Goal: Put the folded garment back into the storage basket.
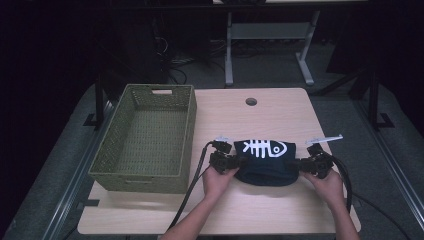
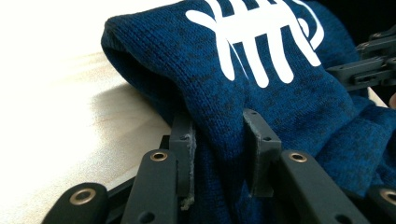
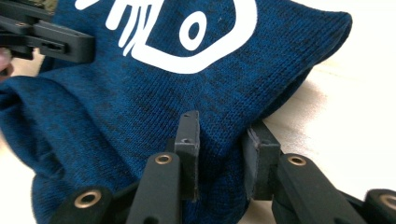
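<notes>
Woven green basket point(image 1: 116, 150): left of your blue knit garment point(image 1: 265, 162) on table point(image 1: 280, 112). Your left gripper point(image 1: 235, 162), right gripper point(image 1: 298, 166): both clamped on garment's ends.

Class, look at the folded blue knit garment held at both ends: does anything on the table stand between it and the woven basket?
Nothing visible does. The blue knit garment lies just right of the green woven basket, with bare tabletop between them. The left gripper and right gripper are each shut on an end of it.
</notes>
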A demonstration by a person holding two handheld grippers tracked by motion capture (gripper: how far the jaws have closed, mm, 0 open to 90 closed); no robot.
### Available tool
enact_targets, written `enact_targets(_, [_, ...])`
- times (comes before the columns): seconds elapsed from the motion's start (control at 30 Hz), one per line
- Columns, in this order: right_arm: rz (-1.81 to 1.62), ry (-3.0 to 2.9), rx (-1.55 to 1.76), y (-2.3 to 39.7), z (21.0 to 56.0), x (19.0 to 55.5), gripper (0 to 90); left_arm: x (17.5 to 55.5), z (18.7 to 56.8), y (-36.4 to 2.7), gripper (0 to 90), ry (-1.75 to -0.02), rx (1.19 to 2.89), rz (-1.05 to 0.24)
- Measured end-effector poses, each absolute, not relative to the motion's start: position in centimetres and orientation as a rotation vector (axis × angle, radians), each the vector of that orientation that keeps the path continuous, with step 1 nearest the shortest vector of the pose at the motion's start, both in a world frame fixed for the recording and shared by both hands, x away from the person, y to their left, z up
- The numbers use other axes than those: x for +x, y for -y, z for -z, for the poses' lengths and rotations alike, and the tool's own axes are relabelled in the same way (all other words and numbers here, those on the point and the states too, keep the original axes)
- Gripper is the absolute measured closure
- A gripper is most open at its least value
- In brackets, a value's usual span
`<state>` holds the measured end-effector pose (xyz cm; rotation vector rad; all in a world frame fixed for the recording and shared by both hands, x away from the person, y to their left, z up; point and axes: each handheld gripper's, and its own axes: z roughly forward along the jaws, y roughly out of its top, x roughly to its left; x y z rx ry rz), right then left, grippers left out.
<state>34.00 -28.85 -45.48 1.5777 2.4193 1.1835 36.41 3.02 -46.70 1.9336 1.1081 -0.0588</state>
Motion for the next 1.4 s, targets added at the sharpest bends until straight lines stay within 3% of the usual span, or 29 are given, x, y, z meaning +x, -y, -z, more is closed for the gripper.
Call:
enact_targets(0.73, [-1.255, -2.339, 1.440, 28.3, 40.1, 31.7, 71.1, 35.2, 41.3, -4.2, 70.0, -1.009, 1.894, 0.019])
enact_targets(1.4, [-1.350, -2.345, 1.334, 25.6, 35.5, 31.3, 71.6, 34.5, 36.1, -8.0, 69.8, -0.934, 1.886, -0.010])
